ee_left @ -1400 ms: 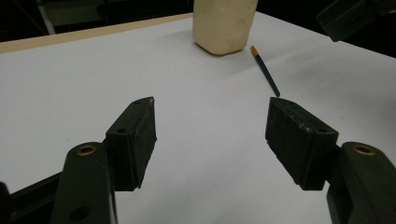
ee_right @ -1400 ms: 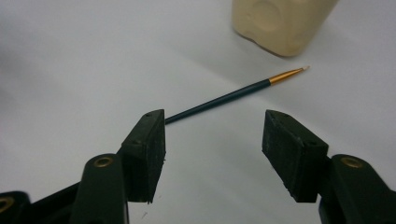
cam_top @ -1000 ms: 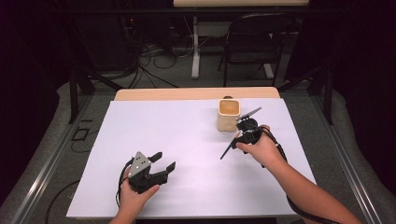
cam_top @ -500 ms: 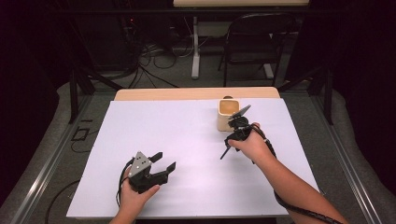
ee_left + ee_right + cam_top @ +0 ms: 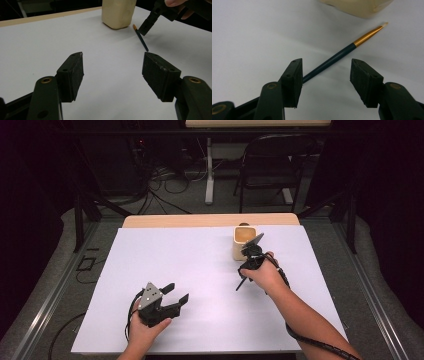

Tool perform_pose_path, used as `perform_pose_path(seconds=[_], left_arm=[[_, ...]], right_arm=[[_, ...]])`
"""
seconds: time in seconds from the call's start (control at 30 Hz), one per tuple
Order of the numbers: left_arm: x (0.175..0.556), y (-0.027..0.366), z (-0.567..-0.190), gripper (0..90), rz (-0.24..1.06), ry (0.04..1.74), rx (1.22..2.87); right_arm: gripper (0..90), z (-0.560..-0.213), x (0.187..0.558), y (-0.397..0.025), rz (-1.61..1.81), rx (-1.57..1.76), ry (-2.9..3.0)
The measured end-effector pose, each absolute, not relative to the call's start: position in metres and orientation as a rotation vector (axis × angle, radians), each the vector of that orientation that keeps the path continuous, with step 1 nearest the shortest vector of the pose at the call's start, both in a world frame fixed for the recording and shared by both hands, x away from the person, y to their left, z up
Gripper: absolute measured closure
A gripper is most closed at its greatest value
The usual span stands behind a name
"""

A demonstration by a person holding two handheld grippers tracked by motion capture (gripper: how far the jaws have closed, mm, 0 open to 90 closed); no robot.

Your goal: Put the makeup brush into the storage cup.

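Paintbrush (image 5: 342, 53) on table (image 5: 175, 255), just before cup (image 5: 243, 241), chair (image 5: 267, 170) behind

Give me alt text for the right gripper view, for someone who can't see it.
The right hand-held gripper hangs open over a thin dark blue paintbrush with a gold metal ferrule and pale tip, which lies slantwise on the white table surface. The brush handle passes by the left jaw; its tip points toward a cream-coloured squarish container at the top edge.

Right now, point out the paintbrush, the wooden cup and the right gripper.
paintbrush (image 5: 337, 57), right gripper view, on its dark blue handle.
wooden cup (image 5: 241, 244), high view, on its front wall.
right gripper (image 5: 325, 80), right gripper view, midway between its open fingertips.
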State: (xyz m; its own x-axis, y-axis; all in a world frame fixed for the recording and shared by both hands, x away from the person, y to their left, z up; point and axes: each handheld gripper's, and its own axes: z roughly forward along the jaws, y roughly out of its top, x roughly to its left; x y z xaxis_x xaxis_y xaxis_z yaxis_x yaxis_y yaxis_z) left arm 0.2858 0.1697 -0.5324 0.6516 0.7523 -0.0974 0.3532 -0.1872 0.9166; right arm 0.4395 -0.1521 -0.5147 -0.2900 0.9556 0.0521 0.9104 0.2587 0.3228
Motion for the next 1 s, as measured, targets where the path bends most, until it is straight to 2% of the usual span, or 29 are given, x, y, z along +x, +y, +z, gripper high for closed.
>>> perform_pose_path(seconds=[0.43, 0.6, 0.77, 0.93, 1.0], left_arm=[[0.286, 0.171, -0.532, 33.8, 0.457, 0.888, 1.788], [0.287, 0.171, -0.533, 33.8, 0.455, 0.890, 1.783], [0.287, 0.171, -0.533, 33.8, 0.454, 0.893, 1.785], [0.287, 0.171, -0.532, 33.8, 0.459, 0.894, 1.784], [0.287, 0.172, -0.532, 33.8, 0.460, 0.895, 1.785]], right_arm=[[50.4, -0.523, 0.449, -0.151, 0.348, 1.803, 2.352], [58.4, -0.527, 0.449, -0.154, 0.313, 1.825, 2.350], [72.8, -0.527, 0.448, -0.158, 0.270, 1.836, 2.354], [83.3, -0.529, 0.445, -0.162, 0.279, 1.894, 2.335], [83.3, -0.526, 0.446, -0.165, 0.221, 1.881, 2.390]])
